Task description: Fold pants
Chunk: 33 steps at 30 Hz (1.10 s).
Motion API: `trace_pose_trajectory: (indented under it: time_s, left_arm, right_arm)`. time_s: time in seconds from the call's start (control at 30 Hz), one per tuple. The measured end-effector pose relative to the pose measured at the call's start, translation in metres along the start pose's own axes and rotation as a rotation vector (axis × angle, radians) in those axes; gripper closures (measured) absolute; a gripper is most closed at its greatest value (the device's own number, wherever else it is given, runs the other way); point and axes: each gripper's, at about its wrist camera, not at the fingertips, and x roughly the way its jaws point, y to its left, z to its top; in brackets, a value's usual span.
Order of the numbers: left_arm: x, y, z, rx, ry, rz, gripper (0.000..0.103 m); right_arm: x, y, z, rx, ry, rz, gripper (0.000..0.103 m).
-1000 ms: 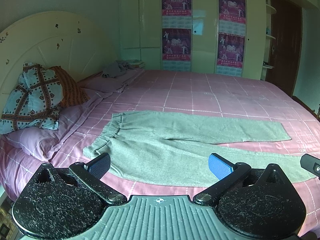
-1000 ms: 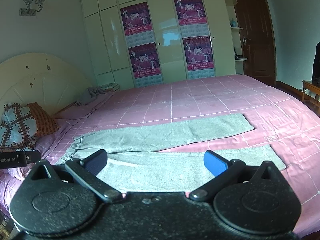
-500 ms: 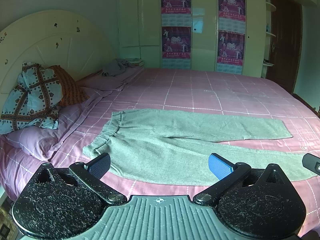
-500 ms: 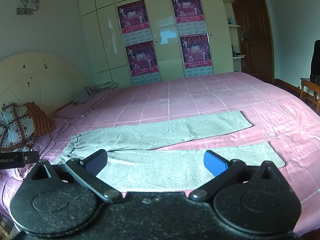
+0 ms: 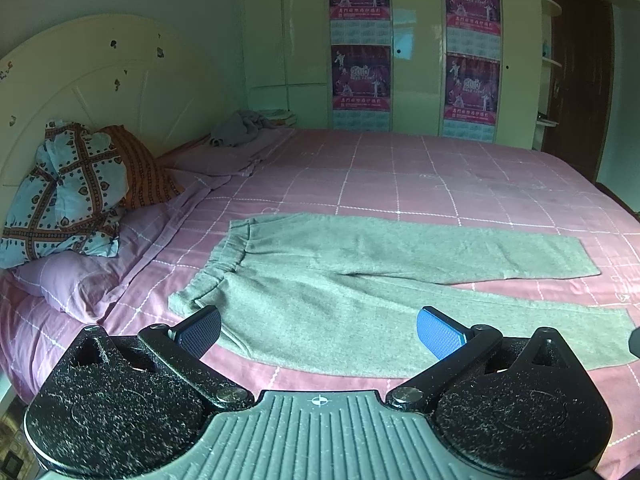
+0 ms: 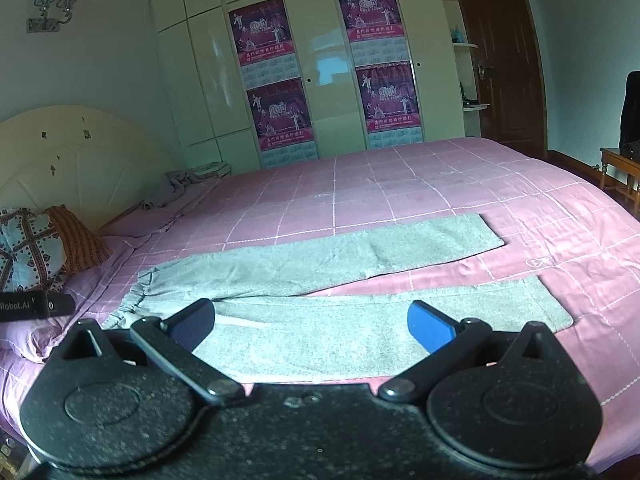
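Grey pants (image 5: 360,276) lie flat on the pink checked bed, waistband to the left, both legs spread apart to the right. They also show in the right wrist view (image 6: 320,276). My left gripper (image 5: 318,332) is open and empty, held above the near edge of the pants by the waist end. My right gripper (image 6: 310,326) is open and empty, above the near leg. The left gripper's body (image 6: 36,306) shows at the left edge of the right wrist view.
Patterned pillows (image 5: 68,192) and a lilac pillow (image 5: 76,280) lie at the headboard on the left. A grey garment (image 5: 240,130) sits at the bed's far corner. Wardrobe doors with posters (image 5: 360,44) stand behind. A wooden table (image 6: 620,168) stands at the right.
Both grippers have tilted or lowered slightly, so the pants sit a little higher in each view. The pants have not moved. Both grippers stay open.
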Motion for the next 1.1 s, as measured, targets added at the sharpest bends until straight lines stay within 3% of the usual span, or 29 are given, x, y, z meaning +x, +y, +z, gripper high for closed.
trace_pose_trajectory:
  time_s: [0.2, 0.57, 0.87, 1.1]
  left_arm:
    - [0.021, 0.001, 0.009, 0.027, 0.015, 0.017, 0.0]
    - [0.076, 0.015, 0.027, 0.032, 0.071, 0.023, 0.0]
    - [0.137, 0.028, 0.051, 0.054, 0.111, 0.053, 0.0]
    - [0.203, 0.058, 0.07, 0.019, 0.165, 0.091, 0.0]
  right_arm:
    - [0.011, 0.002, -0.002, -0.007, 0.0, -0.005, 0.0]
    - [0.045, 0.03, 0.013, -0.063, -0.013, 0.062, 0.0]
    - [0.094, 0.057, 0.029, -0.127, 0.024, 0.084, 0.0]
    - [0.145, 0.085, 0.041, -0.193, 0.04, 0.157, 0.0]
